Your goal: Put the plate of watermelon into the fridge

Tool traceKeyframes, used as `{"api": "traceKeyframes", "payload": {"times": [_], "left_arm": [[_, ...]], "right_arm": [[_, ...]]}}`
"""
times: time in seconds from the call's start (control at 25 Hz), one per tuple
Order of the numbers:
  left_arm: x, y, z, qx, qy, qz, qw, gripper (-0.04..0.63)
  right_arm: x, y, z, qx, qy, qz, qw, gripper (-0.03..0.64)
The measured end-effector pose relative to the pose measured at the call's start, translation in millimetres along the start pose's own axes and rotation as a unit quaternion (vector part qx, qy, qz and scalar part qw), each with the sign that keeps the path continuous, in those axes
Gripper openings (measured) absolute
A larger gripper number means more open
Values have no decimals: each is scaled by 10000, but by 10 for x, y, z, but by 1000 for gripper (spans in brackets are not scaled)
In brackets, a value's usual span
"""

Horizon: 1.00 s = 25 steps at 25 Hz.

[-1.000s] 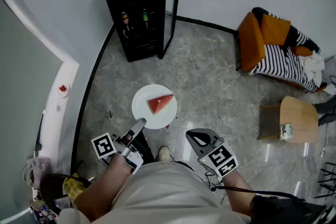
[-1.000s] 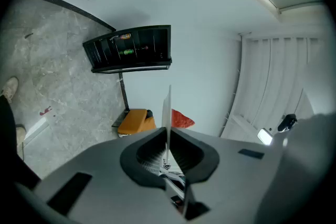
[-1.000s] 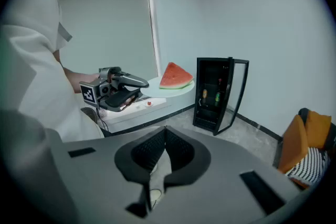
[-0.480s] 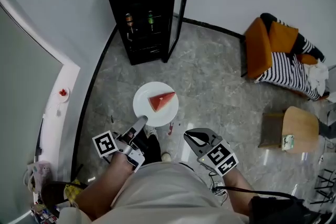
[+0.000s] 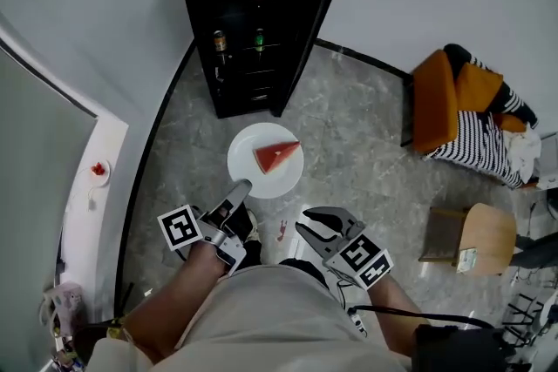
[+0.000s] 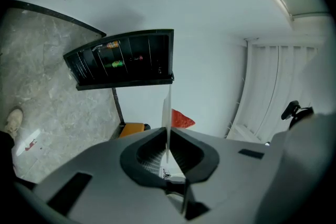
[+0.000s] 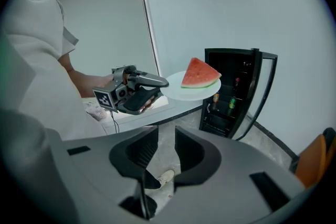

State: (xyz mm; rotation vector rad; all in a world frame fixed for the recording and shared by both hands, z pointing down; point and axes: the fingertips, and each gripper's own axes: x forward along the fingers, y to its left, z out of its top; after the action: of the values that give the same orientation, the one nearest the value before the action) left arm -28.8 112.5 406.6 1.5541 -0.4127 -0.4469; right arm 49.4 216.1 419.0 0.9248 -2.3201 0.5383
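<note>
A white plate (image 5: 261,177) carries a red watermelon wedge (image 5: 276,155). My left gripper (image 5: 241,188) is shut on the plate's near rim and holds it level above the floor. In the left gripper view the plate (image 6: 167,113) shows edge-on between the jaws, with the wedge (image 6: 181,119) behind it. The black fridge (image 5: 244,22) stands ahead with its door (image 5: 324,17) swung open to the right. My right gripper (image 5: 314,224) is open and empty, to the right of the plate and nearer to me. From the right gripper view I see the plate (image 7: 190,92), the wedge (image 7: 199,73) and the left gripper (image 7: 137,93).
Two bottles (image 5: 220,41) (image 5: 259,39) stand on a fridge shelf. An orange chair with striped cloth (image 5: 453,113) is at the right, a small wooden table (image 5: 475,244) below it. A white curved ledge (image 5: 96,187) runs along the left wall. Grey stone floor lies between me and the fridge.
Both grippers and the plate have moved toward the fridge, which now looks nearer and larger. The left gripper's hold on the plate is unchanged.
</note>
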Motion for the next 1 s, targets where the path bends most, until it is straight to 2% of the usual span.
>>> {"api": "traceKeyframes", "payload": {"times": [0.16,0.6,0.88,1.0], "left_arm": [[297,80,594,56,-70,-34,10000,28],[950,362,1616,27,-596,-44,9982,28],[1708,693,2326,13,-915,75,9958,28],[1865,794,2522,108,-1057,112,9943,28]], "right_arm": [[389,-355,363,-183,96,9,9998,104],[1010,-1100,921,-448,206,227,9985,104],[1445,-2013,1247,-581,258,640,9959,104],[1462,-2228,1386,-697,256,671,9950,104]]}}
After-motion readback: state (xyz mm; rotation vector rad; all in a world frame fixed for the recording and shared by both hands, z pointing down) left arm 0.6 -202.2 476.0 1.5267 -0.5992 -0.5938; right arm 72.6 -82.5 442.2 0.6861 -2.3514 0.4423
